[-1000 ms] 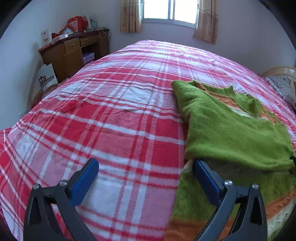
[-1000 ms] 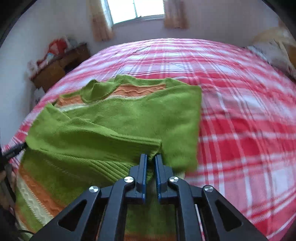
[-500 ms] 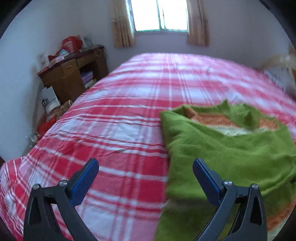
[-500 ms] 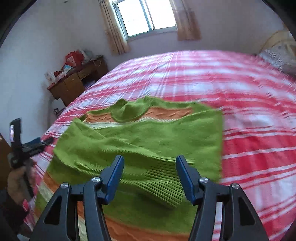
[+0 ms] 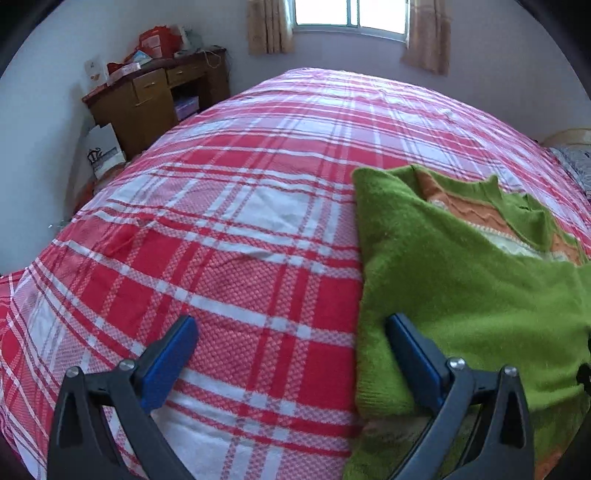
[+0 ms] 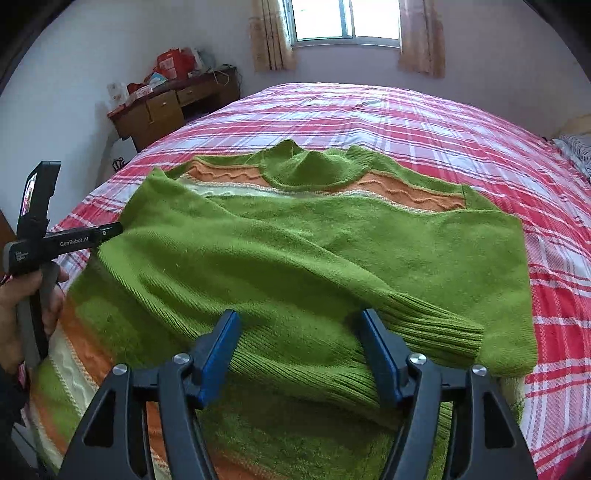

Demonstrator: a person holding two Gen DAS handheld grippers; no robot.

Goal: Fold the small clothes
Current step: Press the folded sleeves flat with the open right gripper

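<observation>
A green knit sweater (image 6: 314, 251) with orange and cream stripes lies flat on the red plaid bed, both sleeves folded across its front. It fills the right side of the left wrist view (image 5: 461, 280). My right gripper (image 6: 299, 325) is open and empty, hovering over the sweater's lower middle, near the ribbed cuff (image 6: 432, 328). My left gripper (image 5: 291, 332) is open and empty at the sweater's left edge, its right finger over the green knit. The left gripper's body also shows at the left of the right wrist view (image 6: 74, 240), held by a hand.
The red and white plaid bedspread (image 5: 229, 229) covers the bed. A wooden desk (image 5: 155, 99) with clutter stands by the far left wall, a white bag (image 5: 105, 149) beside it. A pillow (image 6: 576, 151) lies at the far right. A window (image 6: 345, 20) is behind.
My right gripper opened and let go of the sleeve cuff, which now lies across the sweater, then pulled back. My left gripper stayed open and shifted along the sweater's left edge.
</observation>
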